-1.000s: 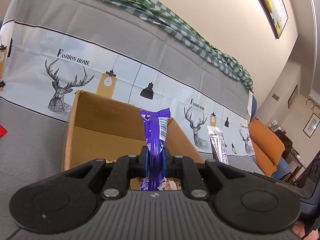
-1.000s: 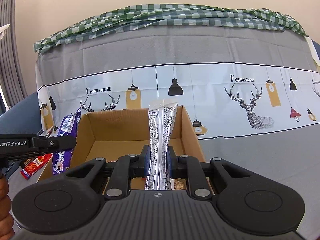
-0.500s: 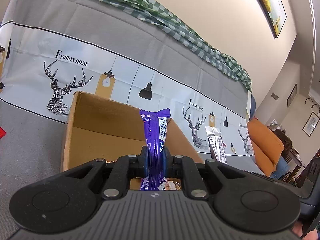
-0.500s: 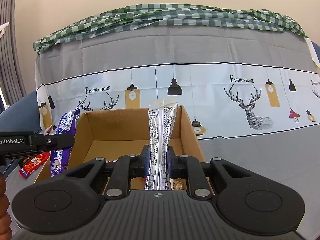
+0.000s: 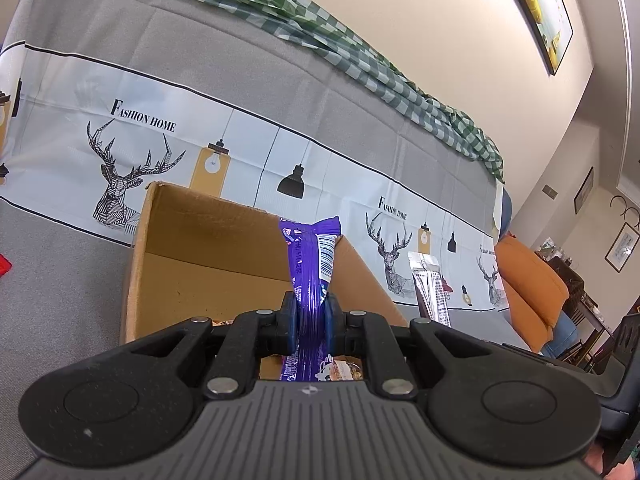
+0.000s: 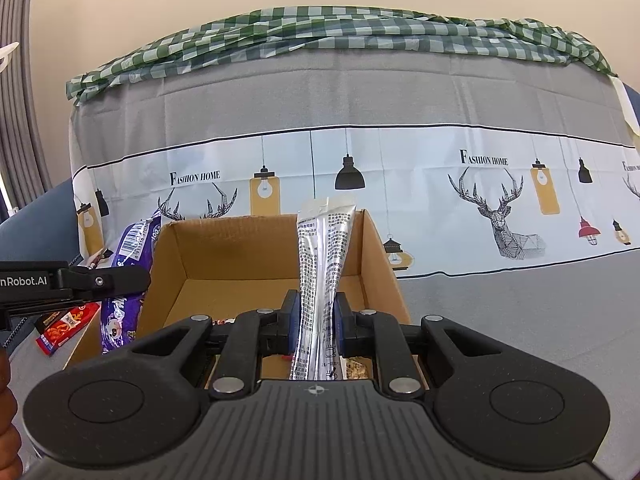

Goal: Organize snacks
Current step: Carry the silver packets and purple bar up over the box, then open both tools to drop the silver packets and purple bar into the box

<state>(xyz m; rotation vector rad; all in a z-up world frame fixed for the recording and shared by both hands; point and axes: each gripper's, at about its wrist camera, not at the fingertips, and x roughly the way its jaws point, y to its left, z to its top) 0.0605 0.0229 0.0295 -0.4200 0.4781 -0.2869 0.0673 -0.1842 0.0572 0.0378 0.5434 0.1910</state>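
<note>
Left gripper [image 5: 310, 316] clamps a glossy purple packet [image 5: 310, 268] upright; right gripper [image 6: 316, 320] pinches a silver foil packet [image 6: 322, 264] (crinkled) above the cardboard box [image 6: 248, 248].

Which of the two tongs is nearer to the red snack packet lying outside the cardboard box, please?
Left. The left tongs, shut on the purple packet, hang just above the red snack packet. The right tongs grip the silver packet at the cardboard box, farther right.

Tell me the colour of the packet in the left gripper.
Purple packet, clearest in the left wrist view.
</note>
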